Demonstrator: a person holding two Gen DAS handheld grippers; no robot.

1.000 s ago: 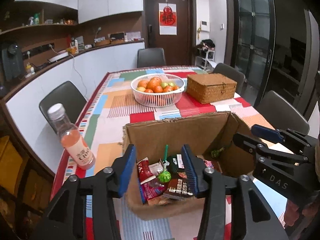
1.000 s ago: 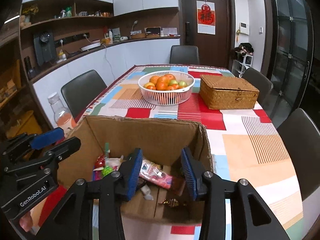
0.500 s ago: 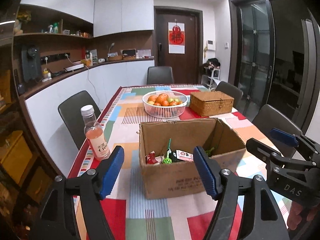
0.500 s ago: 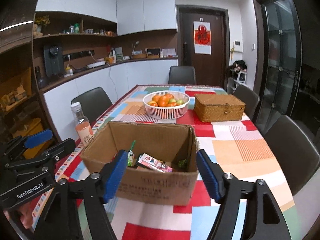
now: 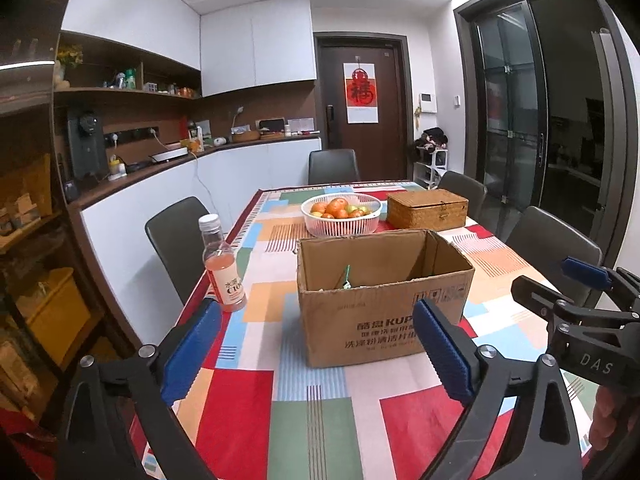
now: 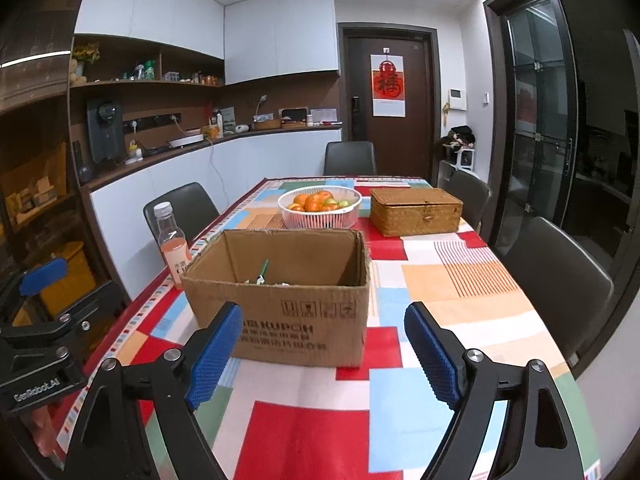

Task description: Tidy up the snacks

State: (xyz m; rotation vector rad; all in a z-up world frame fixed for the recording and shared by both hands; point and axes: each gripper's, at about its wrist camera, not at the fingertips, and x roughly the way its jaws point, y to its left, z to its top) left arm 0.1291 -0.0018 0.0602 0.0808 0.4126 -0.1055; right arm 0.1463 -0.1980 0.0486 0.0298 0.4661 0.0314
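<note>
Left wrist view looks along the left gripper [image 5: 316, 354], whose blue-padded jaws are opening wide with nothing held between them. They sit on the near side of a cardboard box [image 5: 384, 300], apart from it. The box stands open-topped on a counter [image 5: 320, 412] covered with a patchwork cloth of red, blue, green and orange. Only the tips of the snacks [image 5: 346, 278] show above the box's front wall, among them a green stick-like piece; the rest is hidden inside. Just left of the box stands an upright bottle [image 5: 222, 268] of pink drink with a white cap. Behind the box sits a white basket of fruit [image 5: 340, 216], and to the right of that basket a closed wicker box [image 5: 426, 210]. Right of the box, the right gripper [image 5: 580, 296] comes in from the edge of this view.

Right wrist view shows the right gripper [image 6: 324, 350] with its jaws also opening and empty, on the near side of the cardboard box [image 6: 288, 292] without touching it. The left gripper [image 6: 60, 292] appears to the left of the box.
</note>
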